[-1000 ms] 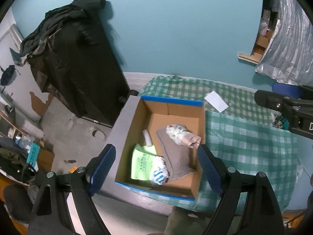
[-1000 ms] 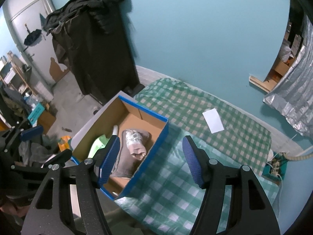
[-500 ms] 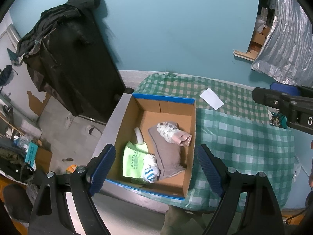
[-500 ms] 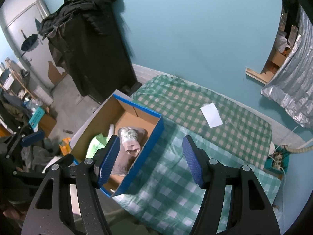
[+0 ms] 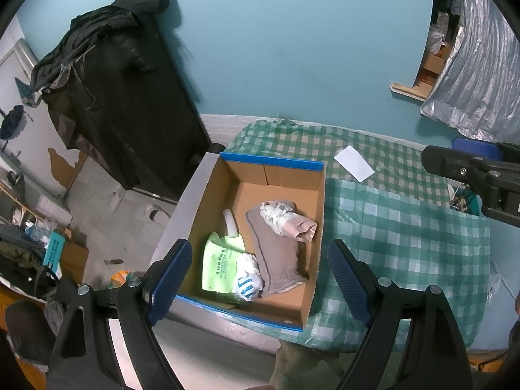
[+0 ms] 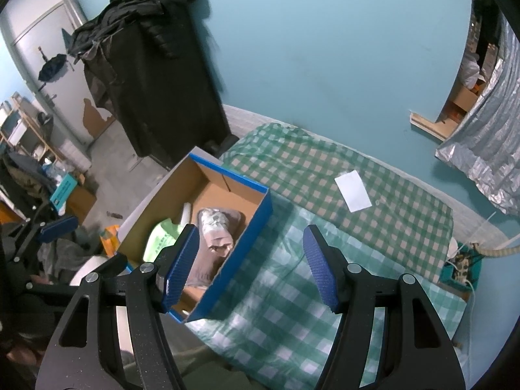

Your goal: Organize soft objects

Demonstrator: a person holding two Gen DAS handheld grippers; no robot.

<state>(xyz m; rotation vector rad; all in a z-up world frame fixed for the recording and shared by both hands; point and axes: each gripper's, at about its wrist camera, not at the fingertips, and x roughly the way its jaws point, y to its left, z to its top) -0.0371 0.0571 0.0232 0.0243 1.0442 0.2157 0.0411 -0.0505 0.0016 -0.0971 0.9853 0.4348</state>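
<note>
Soft objects (image 5: 276, 243) half hidden by cardboard box (image 6: 247, 227), both claws (image 5: 260, 279) (image 6: 250, 260) open, empty.

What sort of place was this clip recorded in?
Most likely a cluttered room in a home, used for storage or as a bedroom. A checked cloth covers the work surface, dark clothes are heaped over a tall black cabinet, and a cardboard box holds soft items.

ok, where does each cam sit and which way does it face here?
Left wrist: on the left gripper, angled down over the cardboard box; its own open fingers show, right gripper at right edge.
Right wrist: on the right gripper, angled down over the checked cloth; own open fingers show, left gripper far left.
Shared: box, cloth, white card.
</note>
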